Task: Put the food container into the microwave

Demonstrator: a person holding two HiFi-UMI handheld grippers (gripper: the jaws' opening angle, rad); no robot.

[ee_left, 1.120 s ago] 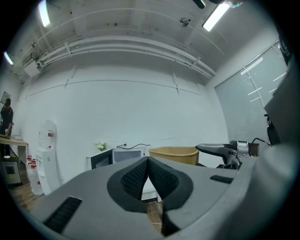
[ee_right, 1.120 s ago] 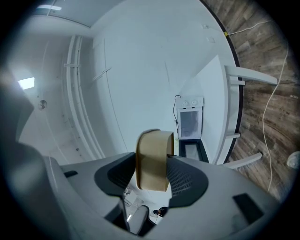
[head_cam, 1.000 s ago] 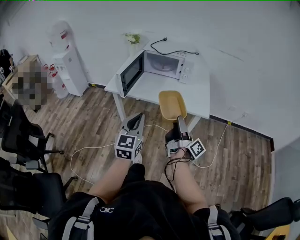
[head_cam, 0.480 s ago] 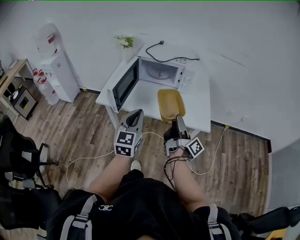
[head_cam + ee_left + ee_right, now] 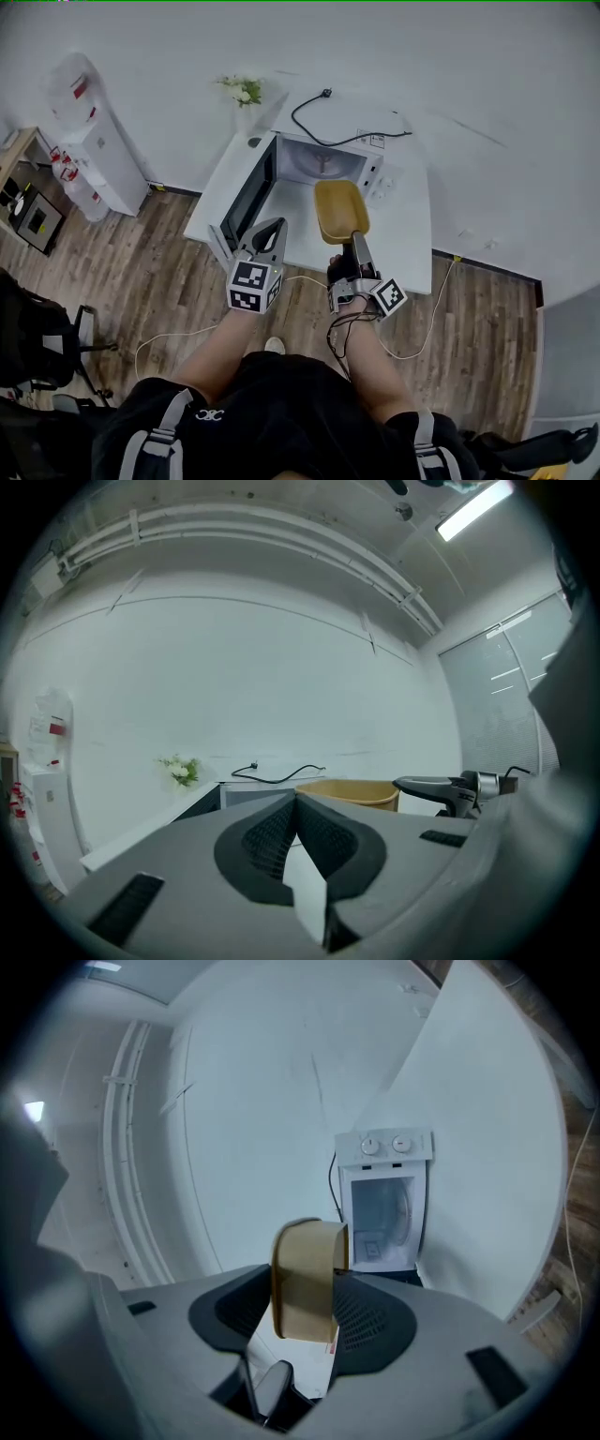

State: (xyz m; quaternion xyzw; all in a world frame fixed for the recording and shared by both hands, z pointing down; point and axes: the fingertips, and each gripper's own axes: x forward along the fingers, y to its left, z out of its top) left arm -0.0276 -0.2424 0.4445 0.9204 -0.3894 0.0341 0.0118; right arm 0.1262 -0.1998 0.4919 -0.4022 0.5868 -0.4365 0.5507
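A tan oval food container (image 5: 341, 210) hangs over the white table (image 5: 412, 253), in front of the white microwave (image 5: 323, 161). My right gripper (image 5: 355, 239) is shut on the container's near rim; in the right gripper view the container (image 5: 307, 1279) stands edge-on between the jaws, with the microwave's lit cavity (image 5: 384, 1211) beyond. The microwave door (image 5: 247, 195) stands open to the left. My left gripper (image 5: 268, 233) is shut on nothing, near the door's lower edge. In the left gripper view the container (image 5: 349, 793) shows right of the shut jaws.
A black cable (image 5: 328, 136) lies on the microwave's top. A small vase of flowers (image 5: 243, 92) stands on the table's back left corner. A water dispenser (image 5: 89, 131) stands against the wall at the left. A white cord (image 5: 183, 330) trails over the wooden floor.
The person has walked up to the table; the microwave and table now sit closer. The container has moved forward with the right gripper, from the table's front edge towards the open cavity.
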